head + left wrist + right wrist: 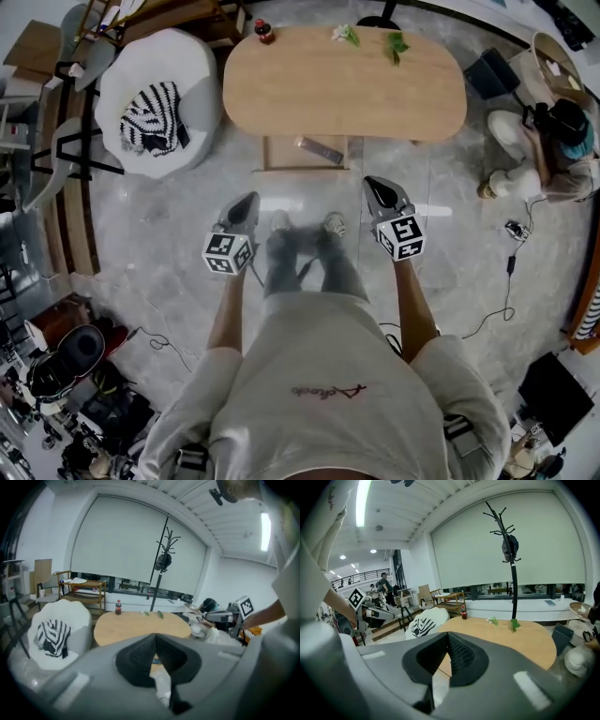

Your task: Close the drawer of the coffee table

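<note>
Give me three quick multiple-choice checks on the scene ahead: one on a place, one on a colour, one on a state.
1. Where on the table does the bottle stand?
A. in the middle
B. at the far left end
C. at the near right edge

2. What colours does the cushion on the armchair show?
A. black and white stripes
B. plain red
C. plain green

3. How does the drawer stand?
A. shut flush
B. taken out and lying on the floor
C. pulled out towards the person

Answers:
1 B: the head view shows the bottle at the table's far left end.
2 A: dark and white bands cross the cushion.
3 C: the drawer's frame juts out from under the table's near edge.
</note>
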